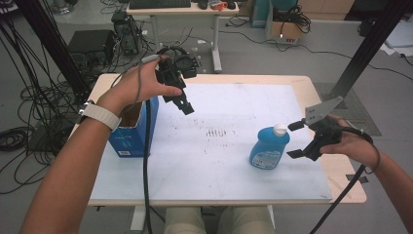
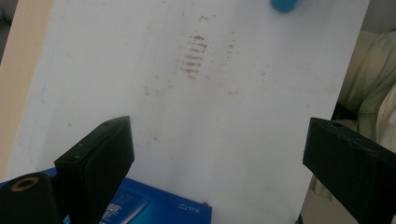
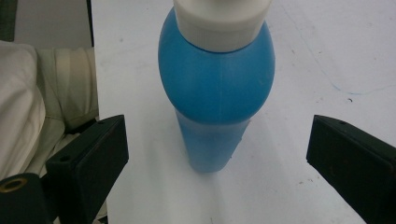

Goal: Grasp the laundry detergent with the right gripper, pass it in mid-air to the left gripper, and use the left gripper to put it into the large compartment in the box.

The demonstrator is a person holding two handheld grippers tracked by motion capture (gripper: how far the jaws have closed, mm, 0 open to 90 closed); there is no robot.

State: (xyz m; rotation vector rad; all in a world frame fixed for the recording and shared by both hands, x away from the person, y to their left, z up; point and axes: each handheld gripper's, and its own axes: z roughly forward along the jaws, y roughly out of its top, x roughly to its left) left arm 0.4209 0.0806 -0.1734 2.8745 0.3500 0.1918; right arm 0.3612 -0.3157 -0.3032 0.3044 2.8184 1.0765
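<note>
A blue bottle (image 1: 269, 147) with a white cap stands upright on the white table sheet (image 1: 229, 112), right of centre. My right gripper (image 1: 295, 140) is open just to the right of it, jaws pointing at the bottle without touching. In the right gripper view the bottle (image 3: 215, 88) stands ahead of the gap between the two wide-apart jaws (image 3: 217, 158). My left gripper (image 1: 186, 106) hangs in the air above the sheet's back left, open and empty. An open blue box (image 1: 134, 129) stands below it at the left edge. The left gripper view looks down at the sheet between open jaws (image 2: 217, 158), with the box (image 2: 154, 207) at the bottom.
A smudged dark patch (image 1: 216, 131) marks the sheet's middle. The wooden table edge (image 1: 348, 170) runs around the sheet. Cables and a second desk (image 1: 180, 9) lie on the floor behind the table. The person's legs (image 1: 214, 222) are at the front edge.
</note>
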